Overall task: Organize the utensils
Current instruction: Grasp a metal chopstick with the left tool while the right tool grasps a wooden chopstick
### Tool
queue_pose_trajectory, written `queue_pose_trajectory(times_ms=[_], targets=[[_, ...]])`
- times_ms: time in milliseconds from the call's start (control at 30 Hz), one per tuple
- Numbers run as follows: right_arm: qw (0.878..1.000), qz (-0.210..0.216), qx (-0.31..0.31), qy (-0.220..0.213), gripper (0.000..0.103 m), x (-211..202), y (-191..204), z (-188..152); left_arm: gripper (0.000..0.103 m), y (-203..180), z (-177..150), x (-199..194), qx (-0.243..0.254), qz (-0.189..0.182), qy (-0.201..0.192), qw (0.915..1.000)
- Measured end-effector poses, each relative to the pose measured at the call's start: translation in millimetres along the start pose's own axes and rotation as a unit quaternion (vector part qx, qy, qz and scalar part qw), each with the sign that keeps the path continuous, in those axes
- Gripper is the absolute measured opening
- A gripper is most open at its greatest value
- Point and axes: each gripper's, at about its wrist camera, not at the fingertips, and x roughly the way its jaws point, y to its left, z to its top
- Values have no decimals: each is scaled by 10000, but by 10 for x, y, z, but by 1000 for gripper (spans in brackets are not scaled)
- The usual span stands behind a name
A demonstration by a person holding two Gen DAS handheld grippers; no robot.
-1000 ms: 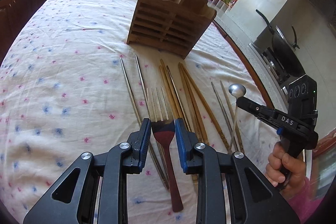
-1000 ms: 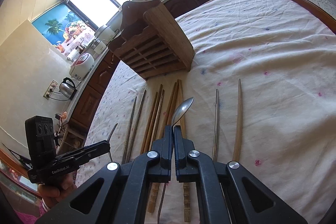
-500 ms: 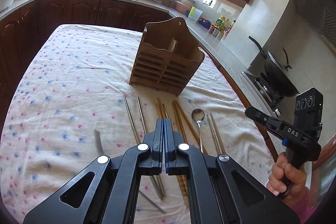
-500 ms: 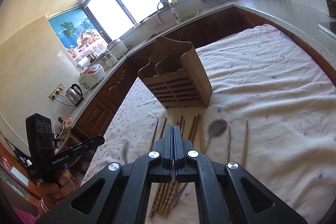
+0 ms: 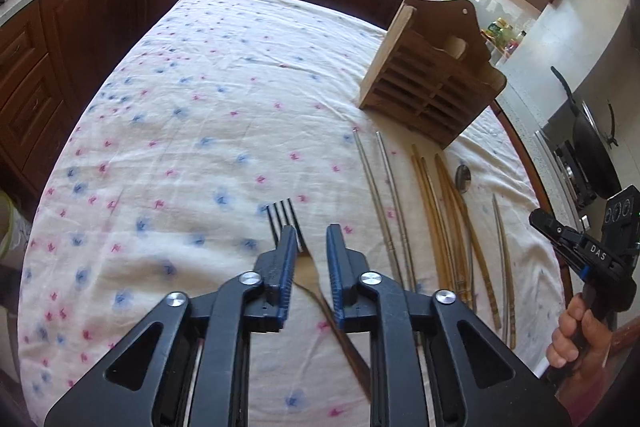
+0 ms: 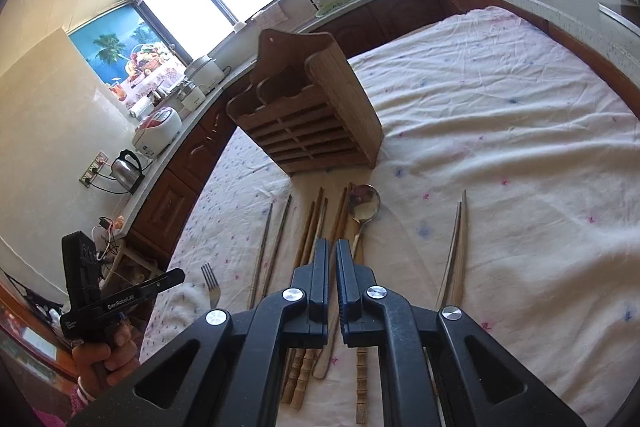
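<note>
A dark fork [image 5: 282, 219] lies flat on the flowered cloth, left of the row of chopsticks. My left gripper [image 5: 311, 239] hovers just over its neck. The jaws are opening, with the fork below the gap and the pads off it. From the right wrist view the fork [image 6: 211, 285] rests alone beside the left gripper [image 6: 178, 275]. My right gripper [image 6: 333, 267] shows only a thin slit, just starting to part, with nothing in it. The spoon [image 6: 363, 203] lies on the cloth ahead of it, near the wooden utensil holder [image 6: 308, 123].
Two metal chopsticks [image 5: 380, 195] and several wooden chopsticks [image 5: 448, 219] lie side by side before the holder [image 5: 432, 87]. Another pair [image 6: 456, 247] lies further right. Dark cabinets ring the table. A wok sits on the stove [image 5: 592, 155] at the right.
A second ago the spoon hung in the right gripper; it now lies on the cloth. The left gripper shut, swung left over the fork and parted its jaws.
</note>
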Motion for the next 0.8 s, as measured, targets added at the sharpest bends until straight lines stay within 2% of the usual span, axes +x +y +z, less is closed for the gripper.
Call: queue_pose_trajectory(times_ms=[33,67,133,167,267,467,567,633,800], targets=[[10000,-20,30,33,10,36,-30,0,33,24,-20,6,-2,75,1,10000],[9999,-60,69,76,14,66,-61,1,37,40,-39,9,-1,113,2,9999],[9997,-154,130,100,46,111,-112,3,37,44,-48,14,-4,108,15,9999],[9997,-158,144,89,49,123,-126,1,37,35,-26,18,-10,73,21,10000],[9994,-342,68,71,48,158,-130,7,37,-86,37,76,79,27,23,10000],[9903,-1323,-392,-185,48,96,-182,56,37,-480,245,368,488,17,154,9987],[9855,-1607,-502,-193,44,121,-263,86,37,-598,346,571,603,121,237,9978],[9857,-1596,-528,-107,32,178,-291,98,37,-649,412,702,655,219,288,9972],[9808,-1860,-591,47,22,319,-357,94,37,-728,552,928,754,396,363,9957]])
